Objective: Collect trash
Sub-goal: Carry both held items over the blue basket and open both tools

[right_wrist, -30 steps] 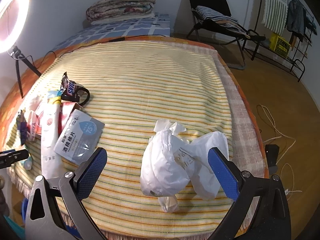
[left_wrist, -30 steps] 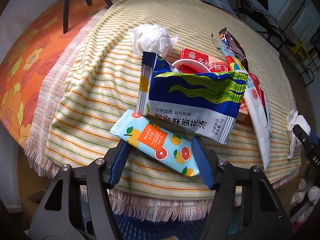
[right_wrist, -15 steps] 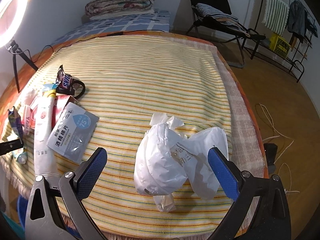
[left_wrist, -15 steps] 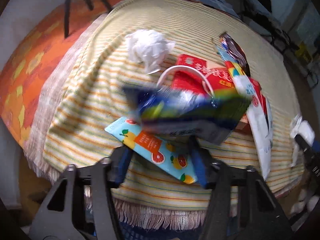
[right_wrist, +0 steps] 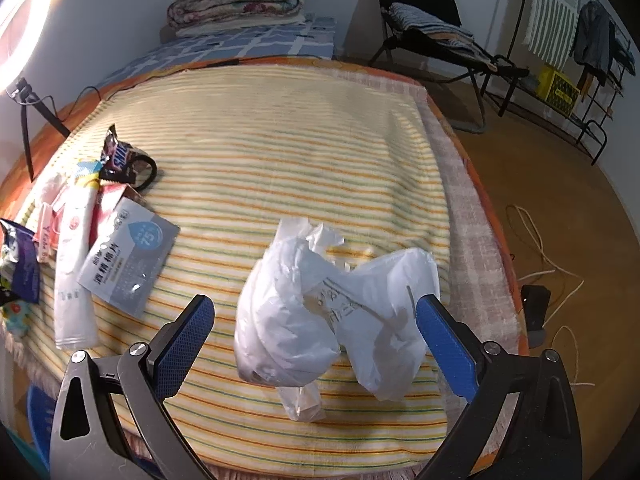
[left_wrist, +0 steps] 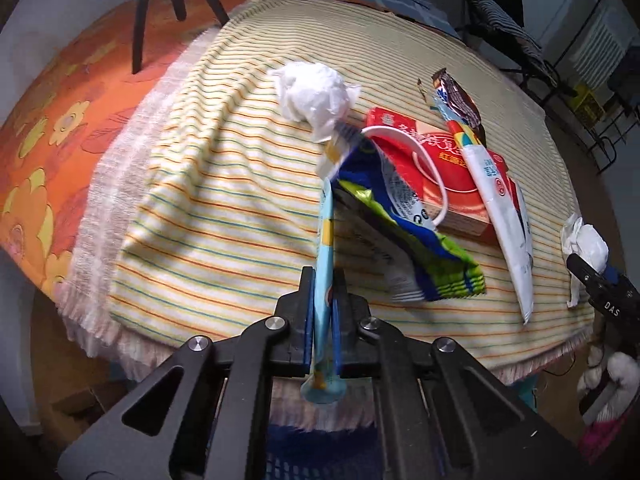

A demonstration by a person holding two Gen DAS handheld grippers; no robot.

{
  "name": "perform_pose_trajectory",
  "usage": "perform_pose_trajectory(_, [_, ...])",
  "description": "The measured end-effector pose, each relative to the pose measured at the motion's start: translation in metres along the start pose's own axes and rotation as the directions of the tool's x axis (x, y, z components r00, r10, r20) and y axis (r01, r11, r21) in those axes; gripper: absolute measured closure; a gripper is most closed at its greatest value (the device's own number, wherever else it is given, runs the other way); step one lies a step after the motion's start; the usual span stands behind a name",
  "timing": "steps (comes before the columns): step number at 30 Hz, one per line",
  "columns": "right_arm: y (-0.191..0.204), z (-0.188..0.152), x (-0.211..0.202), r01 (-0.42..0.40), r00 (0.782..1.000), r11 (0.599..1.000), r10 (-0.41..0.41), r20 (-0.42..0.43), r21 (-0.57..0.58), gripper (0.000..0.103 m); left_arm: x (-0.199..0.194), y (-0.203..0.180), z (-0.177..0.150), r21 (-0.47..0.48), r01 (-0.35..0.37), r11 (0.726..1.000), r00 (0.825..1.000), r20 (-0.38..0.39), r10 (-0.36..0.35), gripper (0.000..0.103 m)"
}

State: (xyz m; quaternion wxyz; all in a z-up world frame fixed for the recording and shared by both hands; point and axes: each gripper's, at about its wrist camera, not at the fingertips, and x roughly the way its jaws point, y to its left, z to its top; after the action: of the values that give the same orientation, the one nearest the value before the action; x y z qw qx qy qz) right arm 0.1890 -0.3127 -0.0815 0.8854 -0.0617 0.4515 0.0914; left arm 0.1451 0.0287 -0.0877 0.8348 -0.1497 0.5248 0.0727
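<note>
Left wrist view: our left gripper clamps the light-blue fruit-print sachet edge-on above the striped blanket. Our right gripper gapes around the crumpled white plastic bag.

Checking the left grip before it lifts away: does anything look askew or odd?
Yes. The left gripper is shut on the light-blue fruit-print packet, turned on edge. The crumpled blue-and-green foil wrapper appears tipped up against that packet's far end, so it might drag along.
</note>
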Motion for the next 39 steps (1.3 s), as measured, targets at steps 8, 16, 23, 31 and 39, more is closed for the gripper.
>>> perform_pose_trajectory(8, [-0.014,-0.01,0.013,-0.03,0.999,0.998,0.032,-0.035,0.046,0.035,-0.004,0.022,-0.004,-0.033,-0.017,0.999,1.0,-0.006,0.017,0.098])
perform_pose_trajectory(16, [-0.042,-0.006,-0.004,-0.148,0.989,0.976,0.144,0.035,0.159,0.075,-0.014,0.043,-0.001,-0.085,-0.023,0.996,0.999,0.027,0.025,0.098])
perform_pose_trajectory(23, [-0.041,-0.002,-0.025,-0.178,0.982,0.968,0.163,0.1,0.177,0.077,-0.028,0.061,0.002,-0.119,-0.012,0.993,0.998,0.06,0.019,0.098])
perform_pose_trajectory(31, [-0.02,0.007,-0.059,-0.205,0.967,0.971,0.181,0.181,0.126,0.077,-0.048,0.069,0.002,-0.136,0.019,0.991,0.995,0.095,-0.006,0.098])
perform_pose_trajectory(39, [0.016,-0.001,-0.097,-0.279,0.941,0.96,0.266,0.21,0.03,0.077,-0.074,0.058,-0.023,-0.059,0.058,0.997,0.993,0.11,-0.052,0.098])
